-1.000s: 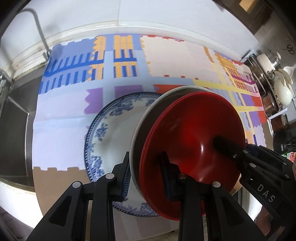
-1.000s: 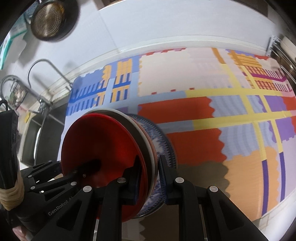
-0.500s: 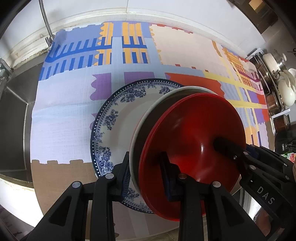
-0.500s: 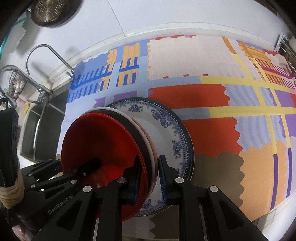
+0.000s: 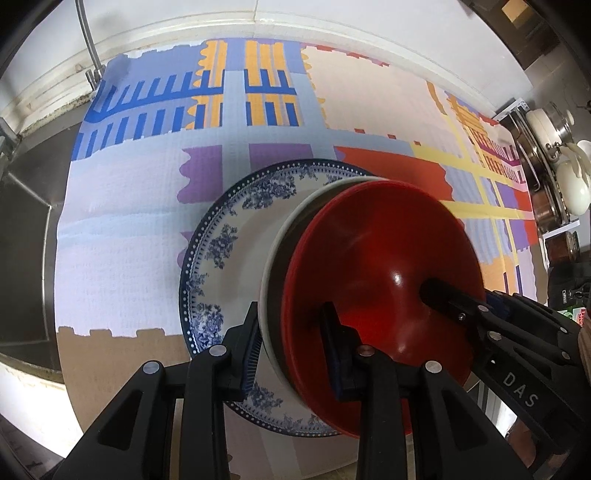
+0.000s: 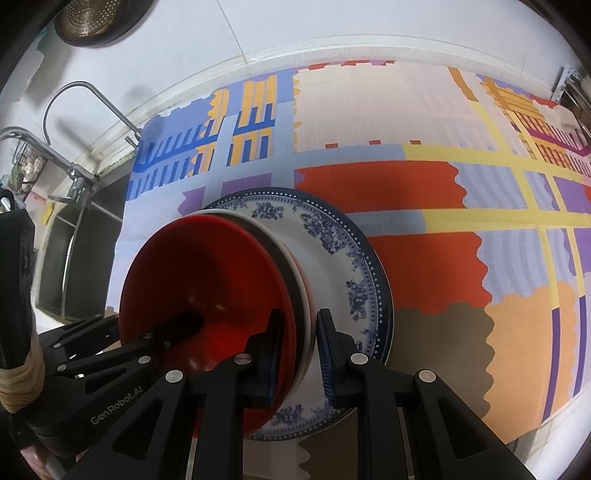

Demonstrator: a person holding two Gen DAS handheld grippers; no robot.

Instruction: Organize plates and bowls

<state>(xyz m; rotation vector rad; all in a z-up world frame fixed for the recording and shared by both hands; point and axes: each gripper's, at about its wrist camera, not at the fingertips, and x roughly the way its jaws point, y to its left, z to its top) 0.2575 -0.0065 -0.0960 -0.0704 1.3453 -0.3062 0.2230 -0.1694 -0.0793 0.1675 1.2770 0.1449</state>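
A stack of nested bowls, a red bowl [image 5: 380,266] inside a white-rimmed one [image 5: 291,229], hangs tilted over a blue-and-white plate [image 5: 229,251] lying on the patterned cloth [image 5: 122,240]. My left gripper [image 5: 293,350] is shut on the near rim of the stack. My right gripper [image 6: 299,354] is shut on the opposite rim, with the red bowl [image 6: 207,280] to its left and the plate [image 6: 332,236] beneath. Each gripper shows in the other's view, one finger inside the red bowl. Whether the stack touches the plate I cannot tell.
A steel sink [image 5: 26,240] with a faucet [image 6: 74,96] lies left of the cloth. Pots and white lids [image 5: 554,155] stand at the right end of the counter. A strainer [image 6: 85,22] hangs on the white wall behind.
Both grippers have sunk with the bowl stack towards the plate, and more of the plate's patterned rim now shows. Both grips are unchanged.
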